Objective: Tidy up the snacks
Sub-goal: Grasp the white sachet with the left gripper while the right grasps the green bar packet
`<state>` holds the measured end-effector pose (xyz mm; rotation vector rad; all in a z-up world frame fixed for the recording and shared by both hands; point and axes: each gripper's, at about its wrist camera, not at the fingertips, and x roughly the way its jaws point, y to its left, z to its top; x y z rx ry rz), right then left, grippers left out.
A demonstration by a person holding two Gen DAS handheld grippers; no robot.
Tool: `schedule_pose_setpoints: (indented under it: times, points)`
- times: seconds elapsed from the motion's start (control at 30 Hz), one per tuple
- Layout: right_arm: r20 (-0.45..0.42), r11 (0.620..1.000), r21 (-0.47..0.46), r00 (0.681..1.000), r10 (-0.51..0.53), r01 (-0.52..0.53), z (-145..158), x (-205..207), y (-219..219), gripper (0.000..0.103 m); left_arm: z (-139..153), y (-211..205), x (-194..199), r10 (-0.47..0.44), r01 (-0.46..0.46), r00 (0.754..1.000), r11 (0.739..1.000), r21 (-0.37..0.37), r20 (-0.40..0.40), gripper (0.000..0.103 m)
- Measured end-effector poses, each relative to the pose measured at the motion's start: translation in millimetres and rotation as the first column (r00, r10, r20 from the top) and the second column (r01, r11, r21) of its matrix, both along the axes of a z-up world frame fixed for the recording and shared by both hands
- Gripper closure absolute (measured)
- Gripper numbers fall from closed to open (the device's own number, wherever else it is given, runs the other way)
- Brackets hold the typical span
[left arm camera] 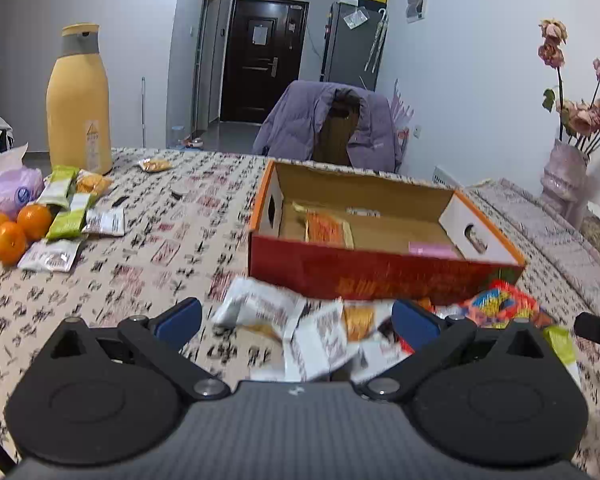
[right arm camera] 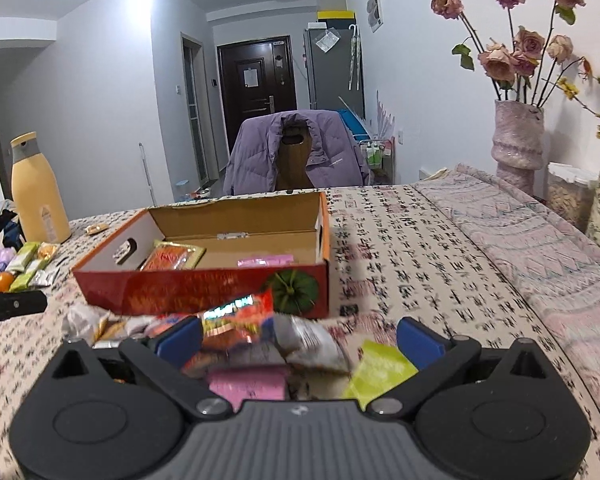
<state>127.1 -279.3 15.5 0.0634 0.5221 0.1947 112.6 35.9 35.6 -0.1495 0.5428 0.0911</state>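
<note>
An open red and orange cardboard box [left arm camera: 364, 280] [right arm camera: 204, 284] stands mid-table, holding an orange packet [left arm camera: 328, 228] [right arm camera: 172, 256] and a pink packet [left arm camera: 432, 249] [right arm camera: 264, 260]. A heap of snack packets [left arm camera: 300, 328] [right arm camera: 256, 336] lies in front of the box. My left gripper [left arm camera: 296, 320] is open above the white packets of the heap. My right gripper [right arm camera: 298, 338] is open over a red packet [right arm camera: 240, 316], a silver one, a pink one [right arm camera: 246, 386] and a green one [right arm camera: 380, 368]. Neither gripper holds anything.
At the left lie green and white packets [left arm camera: 70, 216] [right arm camera: 26, 264], oranges [left arm camera: 12, 232] and a plastic bag [left arm camera: 4, 188]. A tall yellow bottle [left arm camera: 78, 100] [right arm camera: 38, 192] stands behind. A chair with a purple jacket [left arm camera: 332, 124] [right arm camera: 296, 148] faces the table. Flower vases [right arm camera: 518, 140] stand right.
</note>
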Motion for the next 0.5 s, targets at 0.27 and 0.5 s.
schedule_pose_setpoints:
  times: [0.27, 0.5]
  points:
    - [-0.005, 0.999, -0.031, 1.000, 0.020, -0.020, -17, -30, -2, 0.000, -21, 0, -31, -0.026, 0.025, 0.999, 0.999, -0.022, -0.040, 0.000]
    - [-0.042, 0.999, -0.038, 0.999, 0.007, -0.008, -30, -33, -5, 0.000, -30, 2, -44, -0.050, 0.050, 0.997, 0.999, -0.013, -0.050, 0.000]
